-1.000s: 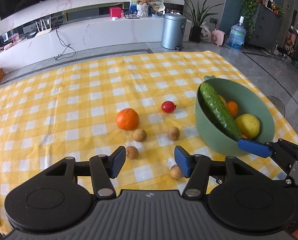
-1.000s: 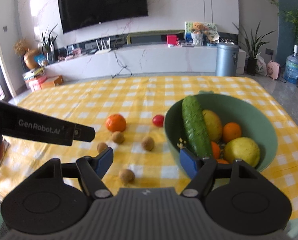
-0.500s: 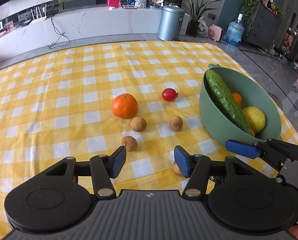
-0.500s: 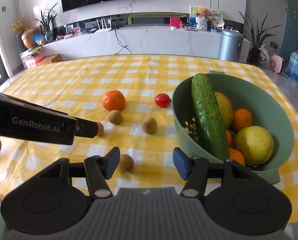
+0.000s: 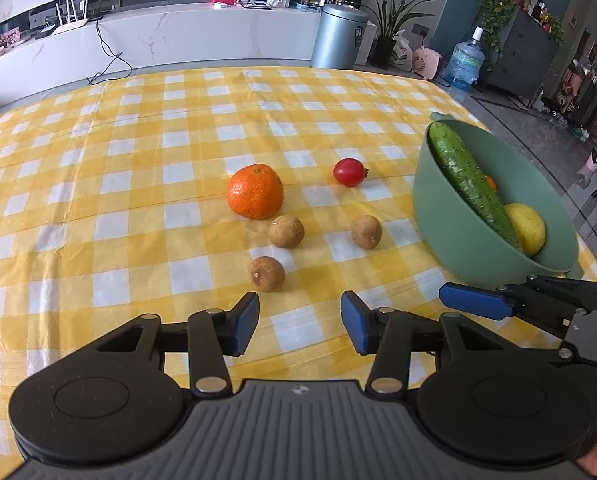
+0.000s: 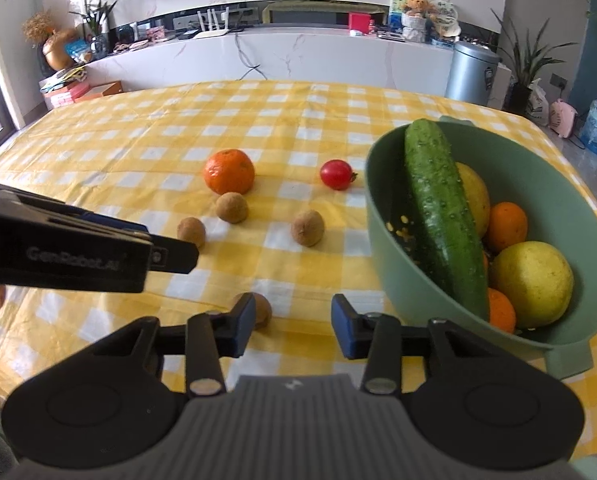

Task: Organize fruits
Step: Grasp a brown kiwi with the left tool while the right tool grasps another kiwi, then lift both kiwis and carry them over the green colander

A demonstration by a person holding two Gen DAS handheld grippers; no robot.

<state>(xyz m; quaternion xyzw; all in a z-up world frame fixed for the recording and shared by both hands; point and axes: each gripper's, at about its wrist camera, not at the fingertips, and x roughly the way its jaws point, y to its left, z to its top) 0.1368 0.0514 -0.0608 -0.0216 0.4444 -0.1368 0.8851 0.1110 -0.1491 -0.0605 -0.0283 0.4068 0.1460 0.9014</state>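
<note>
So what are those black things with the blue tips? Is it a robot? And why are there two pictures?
No robot here. A person holds two hand tools, one in each hand, and each tool has a claw with two blue-tipped fingers. A small camera sits on each tool and looks forward past its fingers, so you get two pictures of one table.

One picture is from the left claw. The other is from the right claw. Each camera also sees the other tool poking in from the side.

On the checked cloth lie an orange, a little tomato and four small brown fruits; one sits right by the right claw. The green bowl already holds a cucumber and yellow and orange fruits.

Both claws are closing, but nothing is between the fingers yet, so nothing is held.
</note>
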